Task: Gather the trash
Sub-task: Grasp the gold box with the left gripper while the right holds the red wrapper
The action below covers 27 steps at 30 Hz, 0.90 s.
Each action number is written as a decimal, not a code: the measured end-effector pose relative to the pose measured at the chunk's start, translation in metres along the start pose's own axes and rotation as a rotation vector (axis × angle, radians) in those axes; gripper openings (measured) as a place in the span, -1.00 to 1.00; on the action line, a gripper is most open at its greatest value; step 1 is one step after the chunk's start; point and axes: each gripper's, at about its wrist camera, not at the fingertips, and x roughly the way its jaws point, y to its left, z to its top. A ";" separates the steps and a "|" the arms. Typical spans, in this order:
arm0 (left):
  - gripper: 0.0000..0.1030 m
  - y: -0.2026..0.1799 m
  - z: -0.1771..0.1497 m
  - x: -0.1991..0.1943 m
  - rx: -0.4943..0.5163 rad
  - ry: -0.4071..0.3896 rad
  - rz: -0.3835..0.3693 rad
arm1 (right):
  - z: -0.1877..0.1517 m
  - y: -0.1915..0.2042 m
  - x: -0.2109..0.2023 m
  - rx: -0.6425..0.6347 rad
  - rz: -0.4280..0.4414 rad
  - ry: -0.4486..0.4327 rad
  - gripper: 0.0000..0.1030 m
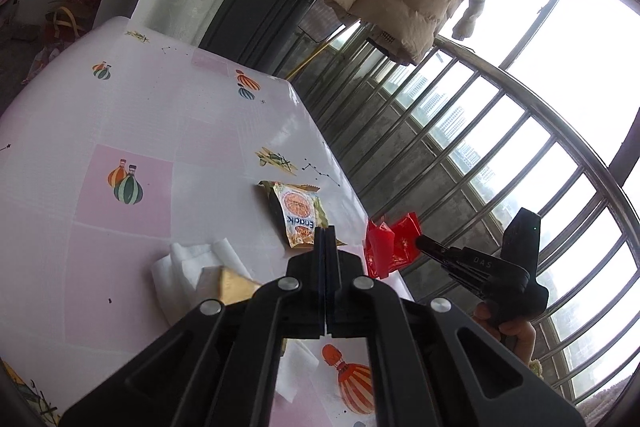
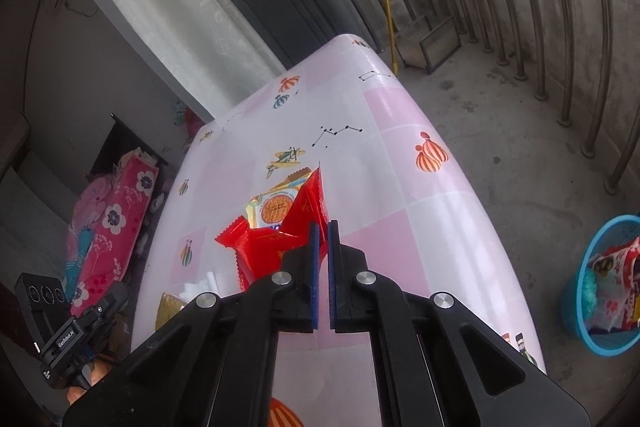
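I had the right tongs (image 2: 323, 227) pinching the red wrapper (image 2: 280, 231); left tongs (image 1: 329, 233) pressed together, empty. Best carry it clear of the worktop (image 2: 420, 227) toward the blue basket (image 2: 576, 311) at 4 o'clock.

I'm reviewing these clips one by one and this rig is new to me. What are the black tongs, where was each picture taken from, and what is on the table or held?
There is no robot here. A person carries a black gripper in each hand, each with a wide-angle camera looking along its fingers. One picture is from the left gripper, which is shut with nothing visibly in it. The other is from the right gripper, which is pinching a red wrapper. On the table lie a snack packet, a white tissue and a gold wrapper. A blue basket on the floor holds trash.
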 end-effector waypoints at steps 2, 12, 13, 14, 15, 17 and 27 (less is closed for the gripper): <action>-1.00 -0.006 0.003 -0.003 0.018 -0.013 -0.001 | 0.001 -0.001 -0.006 0.003 0.004 -0.015 -0.96; -0.88 0.016 -0.016 -0.008 -0.049 0.066 0.122 | -0.011 -0.006 -0.015 0.021 0.029 -0.004 -0.96; -0.77 0.021 -0.022 -0.009 -0.060 0.084 0.141 | -0.013 -0.007 -0.014 0.021 0.029 0.002 -0.96; -0.51 0.025 -0.028 -0.010 -0.076 0.099 0.158 | -0.014 -0.007 -0.012 0.022 0.028 0.008 -0.96; -0.30 0.029 -0.034 -0.010 -0.095 0.117 0.174 | -0.016 -0.008 -0.010 0.022 0.025 0.013 -0.96; -0.18 0.034 -0.042 -0.006 -0.115 0.149 0.201 | -0.018 -0.011 -0.005 0.032 0.020 0.026 -0.96; 0.59 0.030 -0.044 0.034 0.052 0.211 0.359 | -0.019 -0.012 0.006 0.031 0.002 0.045 -0.96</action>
